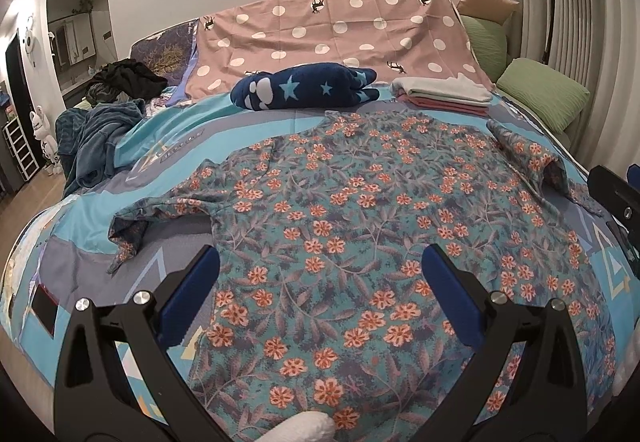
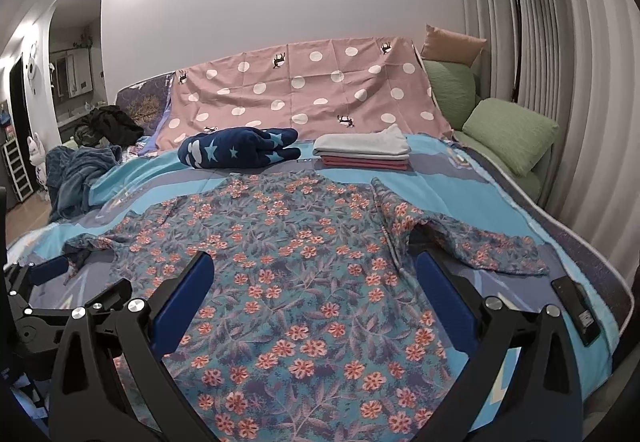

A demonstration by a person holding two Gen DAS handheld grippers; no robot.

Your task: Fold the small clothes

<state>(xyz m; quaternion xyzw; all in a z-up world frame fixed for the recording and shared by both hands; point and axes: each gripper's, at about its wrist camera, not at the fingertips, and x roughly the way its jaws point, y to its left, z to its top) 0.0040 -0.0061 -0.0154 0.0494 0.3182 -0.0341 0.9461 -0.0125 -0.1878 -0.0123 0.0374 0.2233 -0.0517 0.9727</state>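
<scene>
A teal floral shirt (image 1: 360, 210) with orange flowers lies spread flat on the bed, sleeves out to both sides; it also shows in the right wrist view (image 2: 296, 274). My left gripper (image 1: 320, 266) is open and empty, hovering above the shirt's lower left part. My right gripper (image 2: 314, 274) is open and empty above the shirt's lower right part. The right gripper's edge shows at the far right of the left wrist view (image 1: 616, 198). The left gripper shows at the left edge of the right wrist view (image 2: 44, 282).
A folded navy star-print garment (image 1: 304, 86) and a stack of folded clothes (image 1: 444, 92) lie behind the shirt. A dark blue blanket (image 1: 96, 138) and dark clothes (image 1: 124, 80) sit at the left. Green pillows (image 1: 544, 90) lie at the right. A black device (image 2: 576, 306) lies near the bed's right edge.
</scene>
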